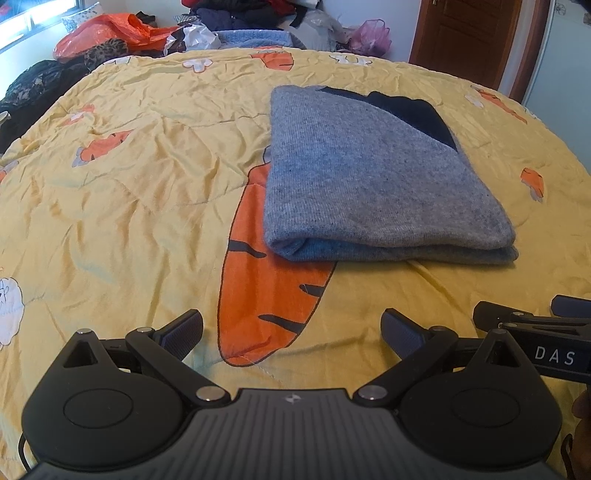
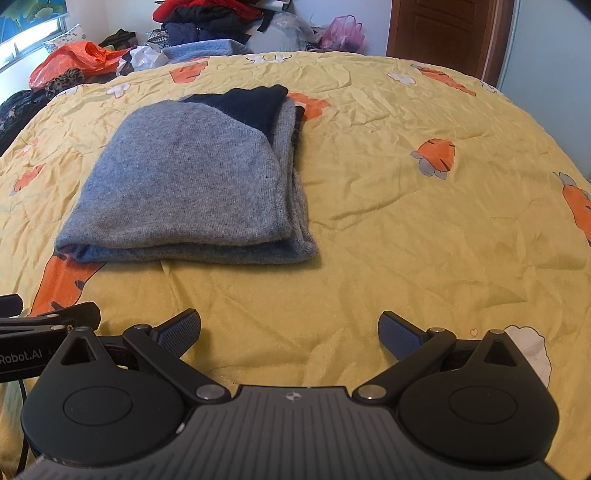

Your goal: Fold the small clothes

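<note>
Fingers of the left gripper point(image 1: 291, 334) and right gripper point(image 2: 289, 332) are spread wide, holding nothing, above the yellow quilt point(image 2: 406, 229). Folded grey sweater point(image 1: 369, 184) lies flat at 12 o'clock, its near edge clear of both. Bare quilt surrounds it; clothing pile point(image 2: 207, 18) borders the far edge.

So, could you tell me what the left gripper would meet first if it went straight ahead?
Probably the yellow quilt at its big carrot print; the left gripper is open, and the folded grey sweater lies beyond, slightly right. Depth is uncertain.

place: home bedroom | evidence: carrot-print quilt point(image 1: 147, 177) on apparent bed, clothes pile point(image 2: 207, 18), wooden door point(image 2: 443, 26)
</note>
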### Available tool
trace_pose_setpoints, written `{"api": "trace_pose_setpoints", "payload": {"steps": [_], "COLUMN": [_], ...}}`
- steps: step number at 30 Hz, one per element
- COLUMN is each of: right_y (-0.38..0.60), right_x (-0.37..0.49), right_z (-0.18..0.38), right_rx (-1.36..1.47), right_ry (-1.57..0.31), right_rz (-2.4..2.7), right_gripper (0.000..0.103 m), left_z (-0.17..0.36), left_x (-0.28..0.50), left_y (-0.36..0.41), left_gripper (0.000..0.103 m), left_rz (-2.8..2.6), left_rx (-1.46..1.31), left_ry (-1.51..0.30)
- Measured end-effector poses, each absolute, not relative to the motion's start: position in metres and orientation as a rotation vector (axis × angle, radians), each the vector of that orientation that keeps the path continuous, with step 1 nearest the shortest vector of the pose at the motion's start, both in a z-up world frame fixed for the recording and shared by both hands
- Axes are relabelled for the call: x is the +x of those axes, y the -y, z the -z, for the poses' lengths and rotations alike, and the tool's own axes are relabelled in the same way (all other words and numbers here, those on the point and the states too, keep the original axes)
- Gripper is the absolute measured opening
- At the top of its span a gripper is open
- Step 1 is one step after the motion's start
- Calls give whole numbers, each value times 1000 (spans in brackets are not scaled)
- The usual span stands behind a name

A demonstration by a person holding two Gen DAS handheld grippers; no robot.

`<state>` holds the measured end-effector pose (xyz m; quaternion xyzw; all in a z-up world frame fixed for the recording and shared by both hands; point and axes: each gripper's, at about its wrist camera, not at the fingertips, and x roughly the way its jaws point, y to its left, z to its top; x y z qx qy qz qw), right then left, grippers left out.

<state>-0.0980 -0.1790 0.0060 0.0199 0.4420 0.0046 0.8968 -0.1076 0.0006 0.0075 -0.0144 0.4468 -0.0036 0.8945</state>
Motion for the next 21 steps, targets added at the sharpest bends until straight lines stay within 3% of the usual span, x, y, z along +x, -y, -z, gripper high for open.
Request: {"api": "trace_pose_setpoints", "payload": {"steps": [21], "right_y": [179], "right_x": [-98], "right_z": [-5], "right_rx": [61], "right_ry": [-925], "right_rz": [-11], "right_gripper": [102], "left_z": [-8], "left_x": [-108], "left_y": [-2], "left_gripper": [103], "left_rz": [4], "left_rx": [-34], "left_ry": [-928]}}
